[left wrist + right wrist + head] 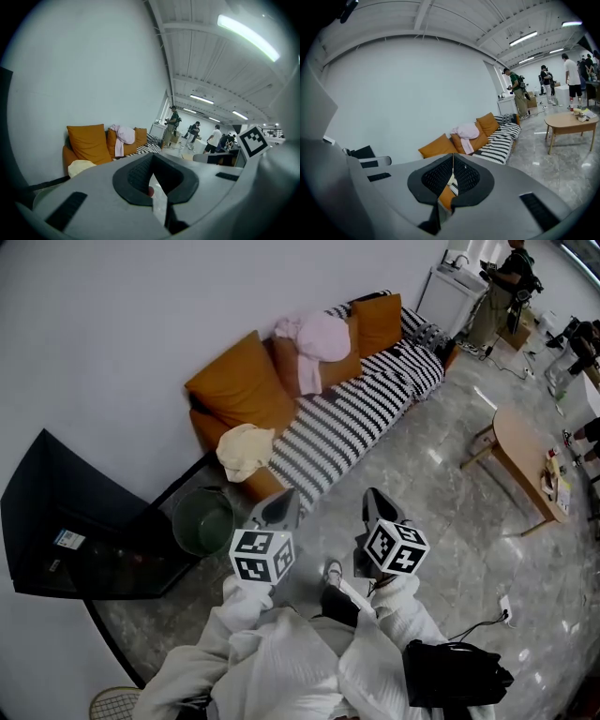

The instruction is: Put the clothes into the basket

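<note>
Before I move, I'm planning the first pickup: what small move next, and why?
Probably carry the left tongs toward the cream garment and open them: they are shut, empty, short of the sofa, and the basket stands close by that garment.

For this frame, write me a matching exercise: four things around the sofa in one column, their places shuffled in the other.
Things:
1. pink garment
2. cream garment
3. green basket
4. wooden table

Places:
A. on the floor by the sofa's end
B. draped over the orange cushions
C. standing apart, right of the sofa
D. lying on the sofa's end nearest the basket

Pairs: 1-B, 2-D, 3-A, 4-C.
</note>
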